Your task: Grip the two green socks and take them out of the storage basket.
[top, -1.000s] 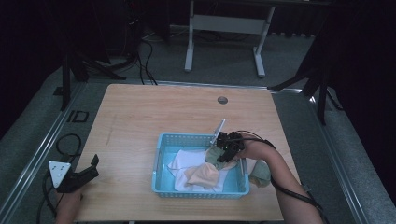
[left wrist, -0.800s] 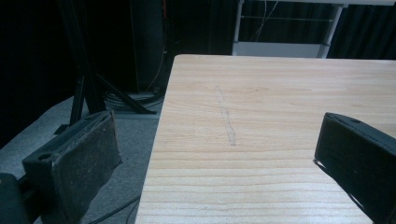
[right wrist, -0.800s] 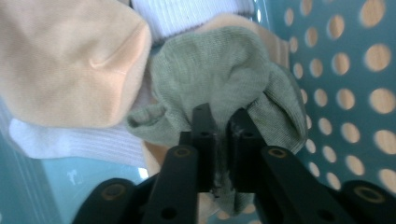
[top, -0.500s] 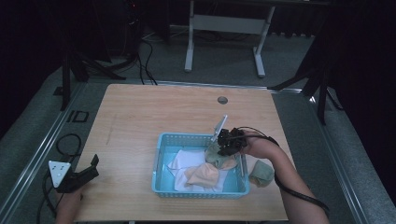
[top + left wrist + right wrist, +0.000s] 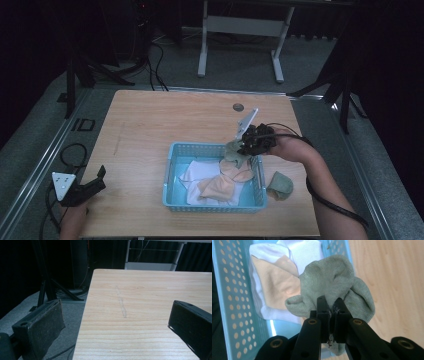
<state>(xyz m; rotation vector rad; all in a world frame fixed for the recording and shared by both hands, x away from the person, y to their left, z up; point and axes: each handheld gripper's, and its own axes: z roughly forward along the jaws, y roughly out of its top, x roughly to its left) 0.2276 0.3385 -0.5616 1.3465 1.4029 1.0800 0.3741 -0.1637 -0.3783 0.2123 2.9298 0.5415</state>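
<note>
The right gripper [image 5: 332, 305], fingers clamped on a green sock [image 5: 332, 282], has lifted toward the basket's [image 5: 172, 165] two o'clock corner; left gripper [image 5: 82, 187] stays open.

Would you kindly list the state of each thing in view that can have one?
Right gripper: shut on the green sock.
Green sock: bunched, lifted over the basket's edge.
Left gripper: open, holding nothing.
Blue basket: upright, holding white and peach cloths.
Second green sock: crumpled on the table beside the basket.
</note>
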